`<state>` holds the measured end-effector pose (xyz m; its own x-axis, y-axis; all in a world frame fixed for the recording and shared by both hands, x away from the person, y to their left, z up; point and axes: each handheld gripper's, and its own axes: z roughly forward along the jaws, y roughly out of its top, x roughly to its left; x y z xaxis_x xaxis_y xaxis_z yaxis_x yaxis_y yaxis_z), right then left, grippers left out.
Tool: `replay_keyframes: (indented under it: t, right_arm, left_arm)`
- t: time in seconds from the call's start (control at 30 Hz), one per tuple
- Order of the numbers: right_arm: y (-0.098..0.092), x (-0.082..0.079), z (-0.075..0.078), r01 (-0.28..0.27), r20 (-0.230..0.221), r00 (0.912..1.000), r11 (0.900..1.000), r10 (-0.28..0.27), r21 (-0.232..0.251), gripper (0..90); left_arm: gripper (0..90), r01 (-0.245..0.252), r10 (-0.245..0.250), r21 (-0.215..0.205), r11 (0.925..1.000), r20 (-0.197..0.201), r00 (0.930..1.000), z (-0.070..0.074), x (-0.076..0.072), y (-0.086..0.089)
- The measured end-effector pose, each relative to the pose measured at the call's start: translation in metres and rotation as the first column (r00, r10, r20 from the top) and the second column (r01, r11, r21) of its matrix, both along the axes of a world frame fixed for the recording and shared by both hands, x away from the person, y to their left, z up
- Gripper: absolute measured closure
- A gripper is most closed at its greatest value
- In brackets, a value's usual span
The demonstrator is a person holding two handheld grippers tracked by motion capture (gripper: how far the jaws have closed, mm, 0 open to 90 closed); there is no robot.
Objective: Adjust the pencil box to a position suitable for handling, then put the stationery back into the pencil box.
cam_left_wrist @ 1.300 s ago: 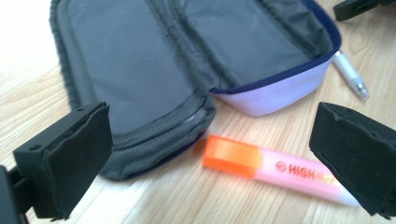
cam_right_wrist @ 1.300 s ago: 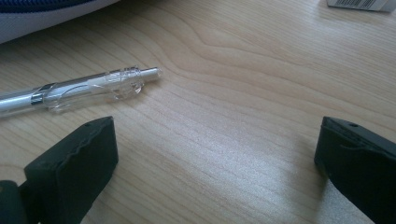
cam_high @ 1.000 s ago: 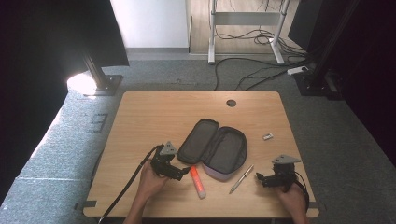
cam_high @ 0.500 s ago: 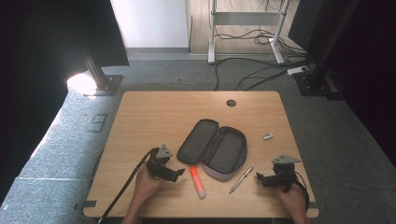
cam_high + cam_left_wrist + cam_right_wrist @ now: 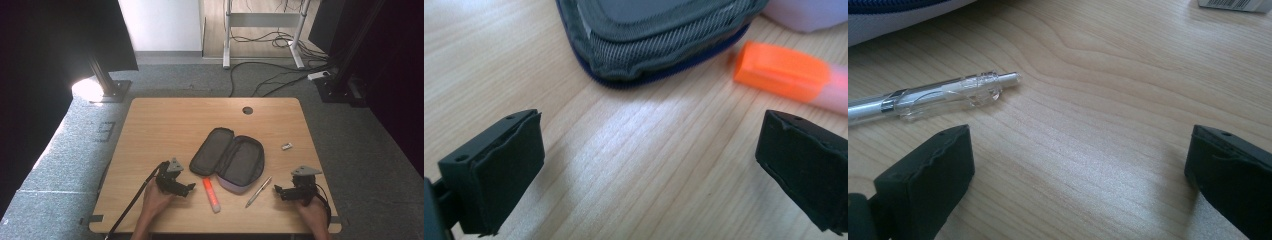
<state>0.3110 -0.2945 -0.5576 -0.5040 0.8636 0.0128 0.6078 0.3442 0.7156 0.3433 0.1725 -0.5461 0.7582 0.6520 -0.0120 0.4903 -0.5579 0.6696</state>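
High view: an open pencil case (image 5: 229,159) is laid flat mid-table, presumably for filling. An orange highlighter (image 5: 211,194) lies just beside its near edge, faced by the wide-spread left gripper (image 5: 189,189). A clear pen (image 5: 258,191) lies near its near-right corner, before the equally wide right gripper (image 5: 276,190).

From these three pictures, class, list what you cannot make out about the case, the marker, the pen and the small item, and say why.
- Pencil case: any contents too dark in the high view; cut off by the top edge in the left gripper view.
- Orange marker: far end cut off at the right edge.
- Pen: tip cut off at the left edge.
- Small white item: too small in the high view; cut off in the right gripper view.
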Motion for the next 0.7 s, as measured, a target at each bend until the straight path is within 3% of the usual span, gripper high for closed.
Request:
replay_keyframes:
  t: [0.1, 0.7]
  right_arm:
    - [0.0001, 0.0000, -0.0001, 0.001, 0.001, 1.0000, 1.000, -0.001, 0.001, 0.0]
    - [-0.0006, 0.0004, 0.0000, -0.004, 0.001, 1.0000, 1.000, 0.004, 0.003, 0.0]
  left_arm:
    - [0.0, 0.001, -0.001, 0.015, 0.9999, -0.006, 1.0000, -0.0031, 0.0004, -0.0003]
    - [0.0, -0.005, 0.005, 0.015, 0.9999, -0.007, 1.0000, -0.0031, -0.0003, 0.0001]
